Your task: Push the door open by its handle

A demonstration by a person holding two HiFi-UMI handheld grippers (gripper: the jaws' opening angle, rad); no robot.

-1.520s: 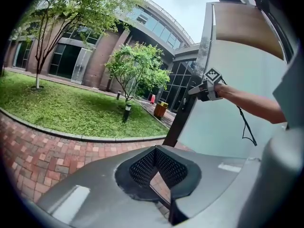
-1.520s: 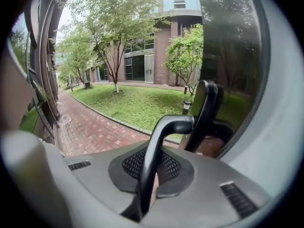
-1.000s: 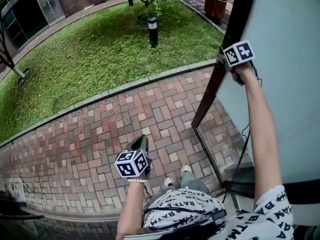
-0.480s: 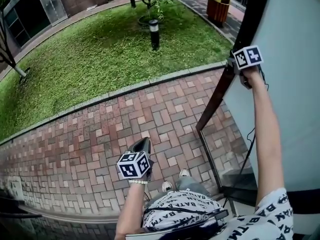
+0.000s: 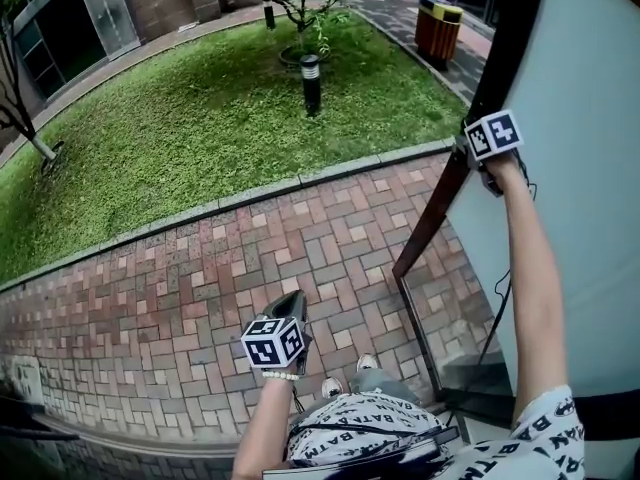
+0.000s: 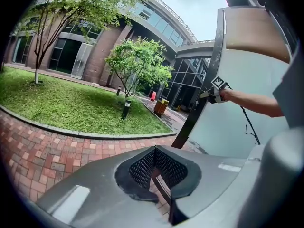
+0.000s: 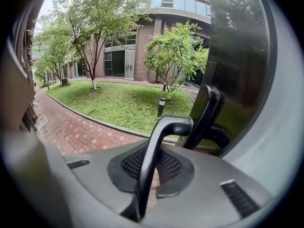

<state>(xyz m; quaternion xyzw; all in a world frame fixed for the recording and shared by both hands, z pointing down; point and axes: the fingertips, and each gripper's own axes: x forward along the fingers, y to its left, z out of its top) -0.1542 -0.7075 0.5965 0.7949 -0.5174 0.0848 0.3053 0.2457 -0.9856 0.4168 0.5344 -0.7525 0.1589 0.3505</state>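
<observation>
Door of pale glass (image 5: 590,198) in a dark frame fills the right side. It is swung out over the paving, and its tall free edge slants from upper right to lower left in the head view. A brick-and-glass building (image 6: 95,46) rings a green lawn (image 5: 200,118), and red herringbone brick paving (image 5: 200,288) lies underfoot. On the grass stand a small leafy tree (image 5: 318,13) and a black bollard lamp (image 5: 311,83); an orange bin (image 5: 436,28) stands beyond the door's edge. The right gripper (image 5: 478,150), raised at that edge, clamps the black bent lever handle (image 7: 159,146). The handle runs along the jaws, then elbows right toward the glass, and the jaws have just eased slightly wider. The left gripper (image 5: 289,303) hangs low over the bricks, jaws together and empty.
</observation>
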